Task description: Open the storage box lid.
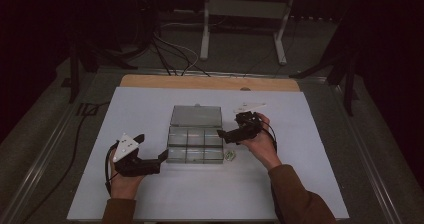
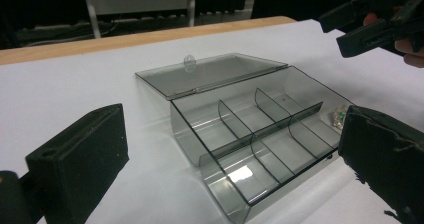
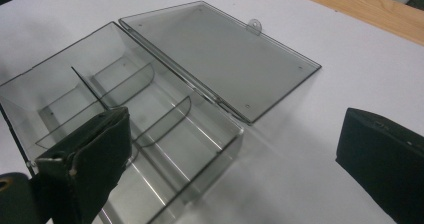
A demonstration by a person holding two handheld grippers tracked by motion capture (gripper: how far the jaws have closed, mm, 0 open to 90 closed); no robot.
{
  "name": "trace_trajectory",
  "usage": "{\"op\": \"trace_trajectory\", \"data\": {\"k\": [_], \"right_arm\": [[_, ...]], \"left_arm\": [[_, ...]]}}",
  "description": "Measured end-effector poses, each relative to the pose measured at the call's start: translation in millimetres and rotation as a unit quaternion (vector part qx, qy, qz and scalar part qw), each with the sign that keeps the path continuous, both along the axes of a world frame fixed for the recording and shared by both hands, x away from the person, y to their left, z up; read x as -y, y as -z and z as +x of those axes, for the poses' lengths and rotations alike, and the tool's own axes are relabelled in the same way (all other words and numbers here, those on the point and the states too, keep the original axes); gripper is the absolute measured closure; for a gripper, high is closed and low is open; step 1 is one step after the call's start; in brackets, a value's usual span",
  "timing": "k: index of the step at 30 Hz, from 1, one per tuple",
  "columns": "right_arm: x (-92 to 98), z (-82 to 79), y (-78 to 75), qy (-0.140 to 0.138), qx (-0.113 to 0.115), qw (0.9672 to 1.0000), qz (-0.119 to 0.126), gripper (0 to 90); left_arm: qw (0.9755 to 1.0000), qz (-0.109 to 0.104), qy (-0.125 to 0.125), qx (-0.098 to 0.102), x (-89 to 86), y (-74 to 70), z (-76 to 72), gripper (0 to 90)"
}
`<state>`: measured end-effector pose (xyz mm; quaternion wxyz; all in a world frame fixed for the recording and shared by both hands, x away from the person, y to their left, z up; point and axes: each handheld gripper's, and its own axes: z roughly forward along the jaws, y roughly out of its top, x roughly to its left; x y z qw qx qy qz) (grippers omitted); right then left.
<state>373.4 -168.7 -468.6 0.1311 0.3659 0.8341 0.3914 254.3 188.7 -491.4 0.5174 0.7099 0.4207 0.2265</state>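
A clear smoky plastic box with several compartments sits mid-table, its lid swung back flat behind it. All compartments look empty in both gripper views. A small greenish bit lies on the sheet by the box's front right corner, also visible as the small bit beyond the box. My left gripper is open at the box's front left corner, nothing between its jaws. My right gripper hovers open at the box's right side, above the box and lid.
The box rests on a white sheet covering the table, with a wooden edge at the far side. A white flat piece lies behind my right hand. Cables and a metal stand are on the floor beyond.
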Motion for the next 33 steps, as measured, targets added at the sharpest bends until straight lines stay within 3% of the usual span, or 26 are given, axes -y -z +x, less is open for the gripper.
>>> {"op": "trace_trajectory", "data": {"k": [8, 13, 23, 33], "right_arm": [[7.9, -4.7, -1.4, 0.005, -0.008, 0.9999, -0.007, 1.1], [11.2, -10.6, 0.1, 0.004, -0.007, 0.9998, -0.019, 1.1], [16.4, -16.4, 6.3, -0.001, -0.01, 0.9989, -0.045, 1.1], [23.3, -18.2, 12.8, 0.005, -0.018, 0.9988, -0.045, 1.1]], "left_arm": [[1.0, -0.001, -0.008, -0.004, -6.8, 11.2, -4.6, 1.1], [0.9998, 0.006, -0.011, -0.014, -4.0, 9.0, -4.1, 1.1], [0.9997, 0.011, -0.022, -0.01, -6.0, 10.0, -3.8, 1.1], [0.9997, 0.009, -0.022, -0.009, -5.6, 10.3, -2.3, 1.2]]}}
